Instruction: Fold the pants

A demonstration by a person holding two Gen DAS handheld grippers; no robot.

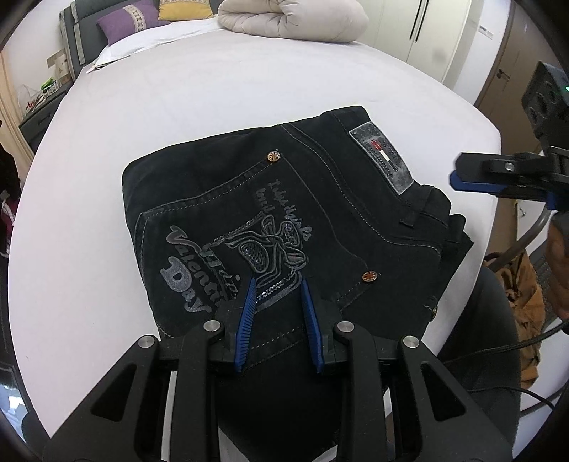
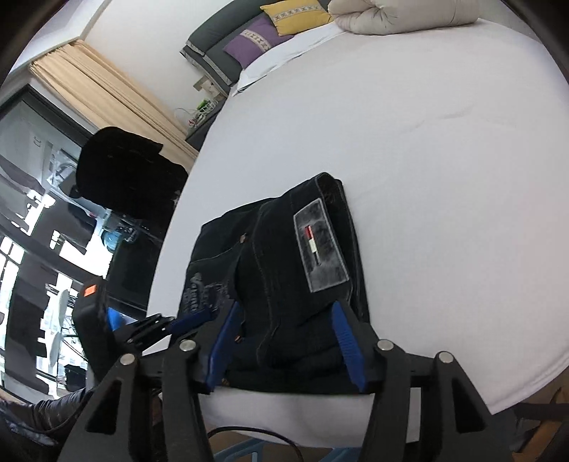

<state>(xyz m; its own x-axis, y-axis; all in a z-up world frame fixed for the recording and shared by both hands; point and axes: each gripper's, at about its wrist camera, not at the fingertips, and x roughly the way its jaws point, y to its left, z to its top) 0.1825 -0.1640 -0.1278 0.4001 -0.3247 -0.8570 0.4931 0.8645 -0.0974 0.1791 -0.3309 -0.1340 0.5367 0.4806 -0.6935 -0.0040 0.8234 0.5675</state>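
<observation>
The black jeans (image 1: 284,220) lie folded into a compact stack on the white bed (image 1: 213,92), back pocket print and grey waistband patch facing up. My left gripper (image 1: 277,284) is open and empty, its blue fingers just above the pocket print. My right gripper (image 2: 284,312) is open, its fingers either side of the stack's waistband end (image 2: 302,284) without gripping it. The right gripper also shows in the left wrist view (image 1: 462,177) at the right edge, off the jeans. The left gripper's tip shows in the right wrist view (image 2: 192,320).
A rolled beige duvet (image 1: 291,17) and purple and yellow pillows (image 1: 128,19) lie at the bed's head. The bed's near edge (image 2: 320,412) is just under the right gripper. A dark chair (image 2: 124,174) stands left of the bed, with cables on the floor below.
</observation>
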